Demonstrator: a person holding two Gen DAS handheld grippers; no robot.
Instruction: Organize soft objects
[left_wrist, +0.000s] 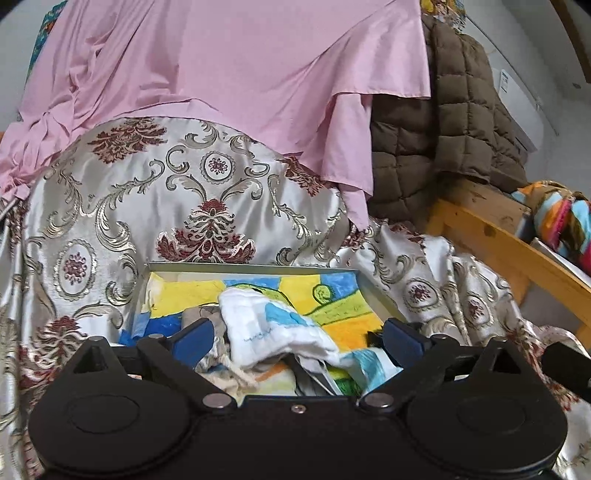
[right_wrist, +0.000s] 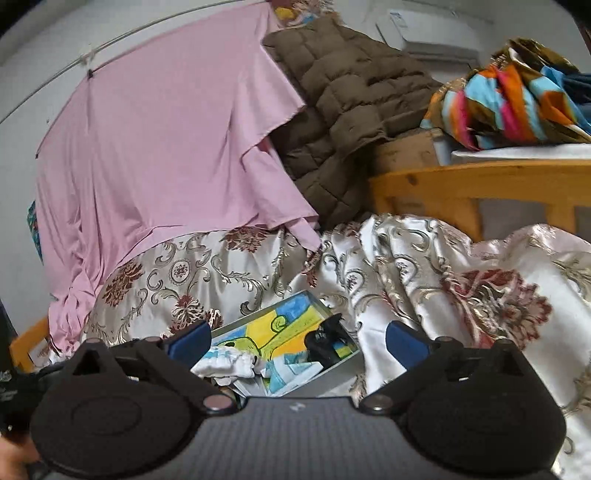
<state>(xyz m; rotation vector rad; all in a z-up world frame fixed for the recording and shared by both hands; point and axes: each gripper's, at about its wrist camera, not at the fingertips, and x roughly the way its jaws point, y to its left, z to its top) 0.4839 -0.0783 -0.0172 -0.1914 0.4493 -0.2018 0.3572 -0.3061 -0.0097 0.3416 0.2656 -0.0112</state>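
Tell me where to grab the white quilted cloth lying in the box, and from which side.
Grip the white cloth at its raised, bunched hump near the middle of the box, coming from above with the left gripper, whose open fingers already flank it. The hump stands proud of the colourful cloth beneath, so a pinch there should probably lift only the white piece. Its lower edge is hidden.

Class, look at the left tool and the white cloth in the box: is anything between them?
Nothing visible is. The left tool is open above the box, and the white cloth lies directly between its fingers, on top of the other fabrics.
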